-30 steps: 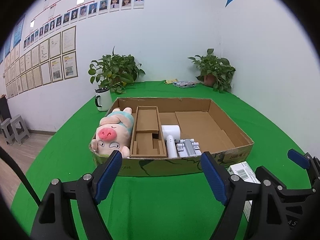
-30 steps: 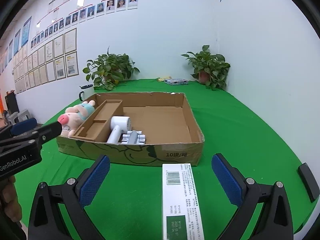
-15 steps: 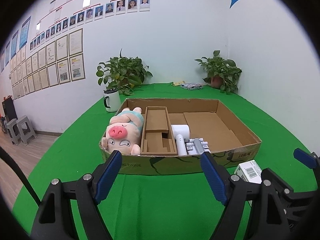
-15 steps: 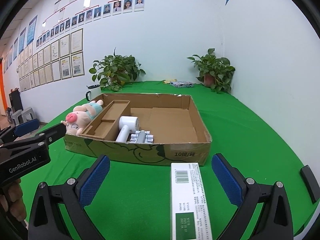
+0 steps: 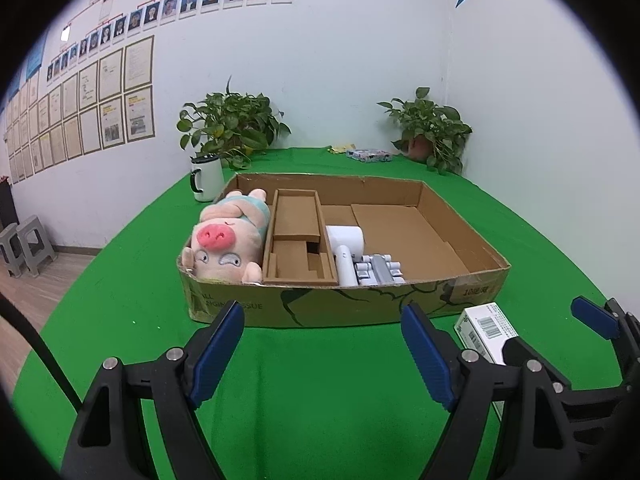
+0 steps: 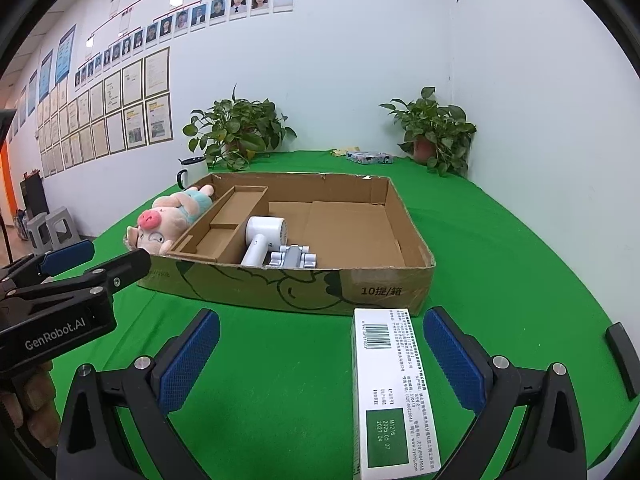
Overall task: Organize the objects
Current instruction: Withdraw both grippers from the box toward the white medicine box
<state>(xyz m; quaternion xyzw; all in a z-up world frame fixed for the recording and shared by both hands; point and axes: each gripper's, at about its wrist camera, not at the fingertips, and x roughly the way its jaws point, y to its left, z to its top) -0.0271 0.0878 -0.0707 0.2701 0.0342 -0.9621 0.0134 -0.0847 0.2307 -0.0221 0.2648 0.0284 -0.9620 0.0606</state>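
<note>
Nearest, on the green table (image 6: 280, 380), the white carton (image 6: 390, 384) lies flat between the spread pads of the right gripper (image 6: 320, 356), short of the cardboard box (image 6: 304, 284). Judged light, stiff-walled yet crushable, it is best taken across its long sides. Neither pad touches it; jaws wide, nothing held. The left gripper (image 5: 324, 348) likewise stands wide and empty. Farther, inside the box: plush pig (image 5: 226, 240), white fan (image 5: 346, 248).

The left gripper (image 6: 86, 264) is showing "GenRobot.AI" on its black body. The cardboard box (image 6: 304, 284) is carrying "10提/箱" on its front wall, and the white carton (image 6: 394, 396) is bearing "M1216", "2025 05 07", "2027 04" beside a barcode.
</note>
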